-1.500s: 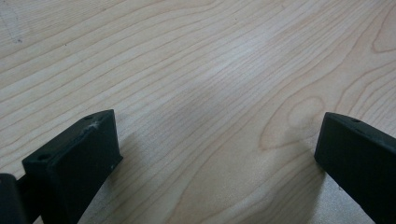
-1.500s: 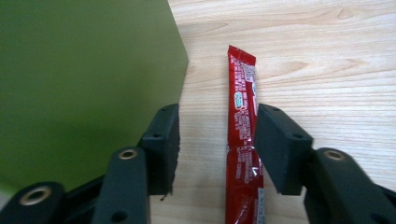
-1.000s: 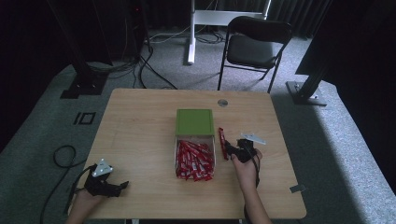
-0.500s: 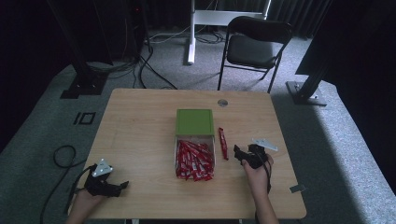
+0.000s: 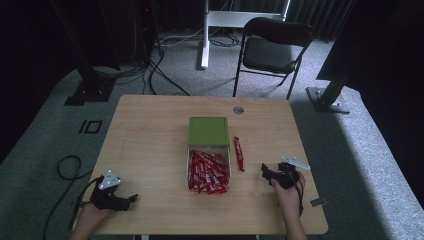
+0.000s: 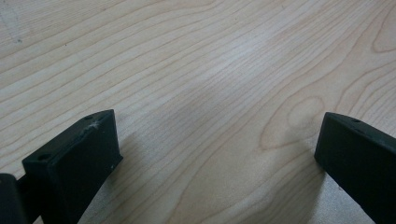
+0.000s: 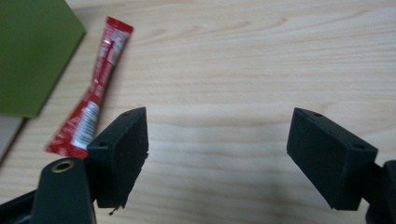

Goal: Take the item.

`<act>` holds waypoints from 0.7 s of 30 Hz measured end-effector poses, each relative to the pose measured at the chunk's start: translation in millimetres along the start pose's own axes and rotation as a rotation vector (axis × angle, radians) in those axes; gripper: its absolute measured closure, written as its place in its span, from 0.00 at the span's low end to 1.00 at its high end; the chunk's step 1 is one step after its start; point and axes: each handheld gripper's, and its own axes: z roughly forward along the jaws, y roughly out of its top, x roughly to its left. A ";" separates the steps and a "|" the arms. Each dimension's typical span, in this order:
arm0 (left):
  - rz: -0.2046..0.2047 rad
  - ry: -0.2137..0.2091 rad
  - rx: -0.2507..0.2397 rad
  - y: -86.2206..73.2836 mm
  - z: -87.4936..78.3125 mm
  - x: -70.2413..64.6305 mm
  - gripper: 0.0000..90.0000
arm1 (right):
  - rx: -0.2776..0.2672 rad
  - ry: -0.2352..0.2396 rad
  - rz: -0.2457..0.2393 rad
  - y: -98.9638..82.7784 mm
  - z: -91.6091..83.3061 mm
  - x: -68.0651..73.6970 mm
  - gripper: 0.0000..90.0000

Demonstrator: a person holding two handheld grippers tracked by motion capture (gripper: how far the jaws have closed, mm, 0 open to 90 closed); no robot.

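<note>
right gripper (image 7: 217, 154) view shows jaws wide, empty; red sachet (image 7: 91, 91) at 10 o'clock, long axis 1-to-7. left gripper (image 6: 217, 154) likewise wide over table (image 6: 196, 70).

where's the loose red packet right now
In the high view the loose red packet lies flat on the table, just right of the green lid, apart from the right hand-held gripper.

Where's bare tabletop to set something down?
Left half, from the green lid and packet box to the left gripper. Also the far edge beyond the lid. Crowded: between the loose red packet and right gripper.
</note>
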 end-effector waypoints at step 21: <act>0.000 0.000 0.000 0.0 0.0 0.0 0.01 | 0.030 -0.090 -0.023 -21.6 -26.8 -38.7 0.20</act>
